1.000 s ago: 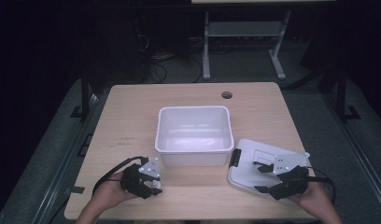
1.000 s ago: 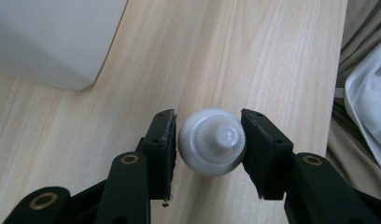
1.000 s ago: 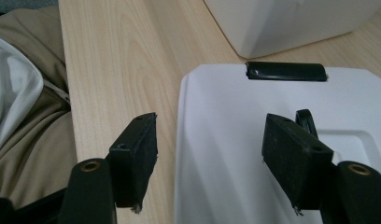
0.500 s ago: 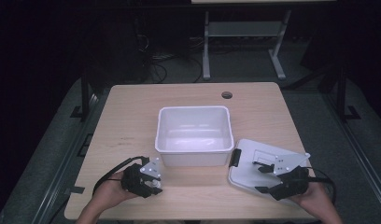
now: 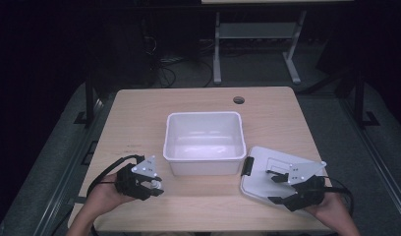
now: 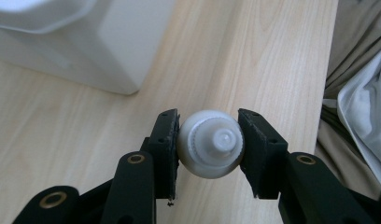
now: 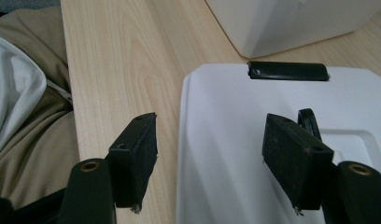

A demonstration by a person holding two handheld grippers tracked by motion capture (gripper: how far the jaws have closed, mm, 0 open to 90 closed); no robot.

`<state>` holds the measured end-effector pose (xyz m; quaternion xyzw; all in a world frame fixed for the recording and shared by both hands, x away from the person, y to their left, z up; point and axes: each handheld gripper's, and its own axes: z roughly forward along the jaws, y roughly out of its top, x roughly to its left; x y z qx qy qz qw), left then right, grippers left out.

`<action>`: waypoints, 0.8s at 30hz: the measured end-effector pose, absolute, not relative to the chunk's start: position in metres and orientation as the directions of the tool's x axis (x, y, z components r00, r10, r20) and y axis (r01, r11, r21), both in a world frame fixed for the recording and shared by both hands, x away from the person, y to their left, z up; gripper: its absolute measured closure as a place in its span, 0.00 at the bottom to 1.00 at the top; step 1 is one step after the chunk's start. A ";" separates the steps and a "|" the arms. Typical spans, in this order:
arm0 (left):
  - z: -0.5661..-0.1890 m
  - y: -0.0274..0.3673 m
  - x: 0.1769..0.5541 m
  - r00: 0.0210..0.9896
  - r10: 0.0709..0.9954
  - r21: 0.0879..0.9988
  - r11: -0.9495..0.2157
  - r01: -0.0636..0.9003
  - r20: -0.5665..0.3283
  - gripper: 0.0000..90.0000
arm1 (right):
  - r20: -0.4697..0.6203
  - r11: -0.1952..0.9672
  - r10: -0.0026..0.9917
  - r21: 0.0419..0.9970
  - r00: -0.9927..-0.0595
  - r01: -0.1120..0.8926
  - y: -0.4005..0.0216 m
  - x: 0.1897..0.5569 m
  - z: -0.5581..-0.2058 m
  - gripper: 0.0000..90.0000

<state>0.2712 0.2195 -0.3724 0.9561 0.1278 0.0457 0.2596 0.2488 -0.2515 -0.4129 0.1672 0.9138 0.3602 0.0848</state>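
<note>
Here the left gripper (image 6: 208, 140) is clamping a small white bottle (image 6: 211, 143) between its fingers, cap end facing the camera, just over the tabletop (image 5: 139, 113) near its front-left edge. The open tub (image 5: 204, 142) is sitting just ahead and to the right, nearer this hand, with bare wood between. The right gripper (image 7: 209, 158) is hovering, fingers spread, over the lid's (image 7: 226, 140) edge.

A pale wood-grain worktop (image 5: 139, 118) with a round cable hole (image 5: 239, 100) near its far edge stands in a dim room. Beyond it, the grey metal legs of another table (image 5: 217, 54) rise from a dark floor (image 5: 257, 69), beside tangled cables (image 5: 161, 66).
</note>
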 end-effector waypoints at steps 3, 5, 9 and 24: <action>-0.364 0.223 0.273 0.962 0.271 0.515 -0.828 0.221 0.024 0.67 | -0.034 0.686 0.366 0.686 -0.930 0.245 -0.252 0.249 -0.413 0.38; -0.357 0.224 0.273 0.962 0.272 0.515 -0.829 0.219 0.028 0.67 | -0.032 0.683 0.367 0.687 -0.929 0.246 -0.252 0.249 -0.412 0.38; -0.347 0.225 0.275 0.962 0.272 0.514 -0.830 0.216 0.036 0.67 | -0.034 0.682 0.369 0.689 -0.929 0.246 -0.253 0.248 -0.412 0.38; -0.312 0.221 0.287 0.963 0.266 0.529 -0.824 0.205 0.041 0.67 | -0.024 0.675 0.369 0.694 -0.929 0.250 -0.255 0.249 -0.413 0.37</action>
